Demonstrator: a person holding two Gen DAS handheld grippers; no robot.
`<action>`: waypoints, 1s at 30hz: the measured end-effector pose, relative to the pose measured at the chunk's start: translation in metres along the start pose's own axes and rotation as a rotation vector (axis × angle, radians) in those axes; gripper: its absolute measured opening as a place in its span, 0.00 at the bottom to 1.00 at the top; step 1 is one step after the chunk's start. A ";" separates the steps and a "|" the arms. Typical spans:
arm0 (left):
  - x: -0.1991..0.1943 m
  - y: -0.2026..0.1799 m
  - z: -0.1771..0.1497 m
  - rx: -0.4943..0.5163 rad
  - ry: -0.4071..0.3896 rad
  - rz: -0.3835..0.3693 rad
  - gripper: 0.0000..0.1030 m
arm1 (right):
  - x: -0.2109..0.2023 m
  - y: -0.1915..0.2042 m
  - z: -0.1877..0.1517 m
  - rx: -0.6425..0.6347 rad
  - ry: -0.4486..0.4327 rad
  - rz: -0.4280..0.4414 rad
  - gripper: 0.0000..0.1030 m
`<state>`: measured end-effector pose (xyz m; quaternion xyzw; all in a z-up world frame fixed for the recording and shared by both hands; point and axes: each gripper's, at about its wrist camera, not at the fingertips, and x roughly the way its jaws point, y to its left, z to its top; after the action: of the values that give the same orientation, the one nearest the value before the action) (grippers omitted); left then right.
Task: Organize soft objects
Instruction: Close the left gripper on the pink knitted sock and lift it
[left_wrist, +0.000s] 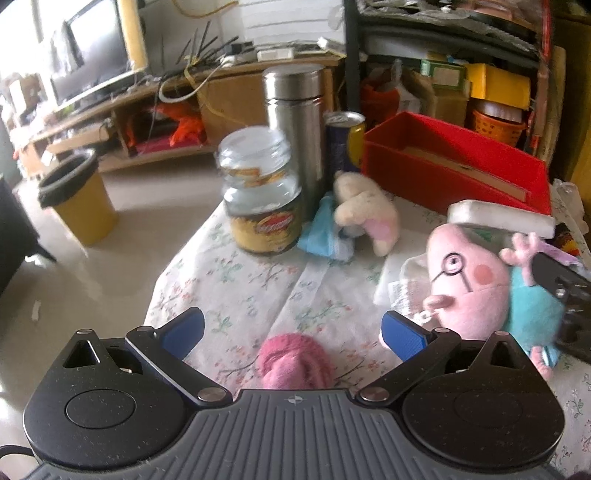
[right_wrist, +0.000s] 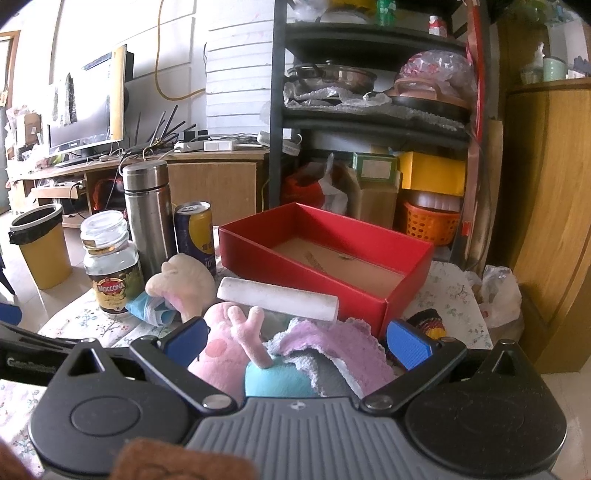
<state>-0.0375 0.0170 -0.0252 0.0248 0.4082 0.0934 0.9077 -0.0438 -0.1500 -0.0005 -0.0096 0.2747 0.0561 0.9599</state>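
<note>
Right wrist view showed the right gripper (right_wrist: 295, 338) with jaws wide and holding nothing, set around the pink pig plush (right_wrist: 229, 350) and the lilac cloth (right_wrist: 332, 350) lying against it. A closing here could catch both, or only the thin plush arm, which would slip. Beyond them the white roll (right_wrist: 277, 297) lay just before the red box (right_wrist: 325, 254), which held no soft things yet. The left gripper (left_wrist: 293, 332), jaws also wide, hovered over the pink yarn ball (left_wrist: 293, 360) on the bench (left_wrist: 229, 288); the glass jar (left_wrist: 258, 199) and steel flask (left_wrist: 295, 129) stood near and could be knocked
</note>
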 end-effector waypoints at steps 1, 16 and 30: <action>0.002 0.005 -0.001 -0.010 0.011 0.003 0.95 | 0.000 -0.001 -0.001 0.001 0.003 0.002 0.77; 0.047 0.031 -0.019 -0.151 0.202 -0.072 0.90 | 0.004 0.001 -0.010 -0.026 0.070 0.045 0.77; 0.067 0.034 -0.021 -0.242 0.281 -0.138 0.47 | 0.009 -0.006 -0.007 0.011 0.138 0.108 0.70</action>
<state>-0.0150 0.0623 -0.0847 -0.1258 0.5175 0.0819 0.8424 -0.0392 -0.1549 -0.0118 0.0069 0.3404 0.1055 0.9343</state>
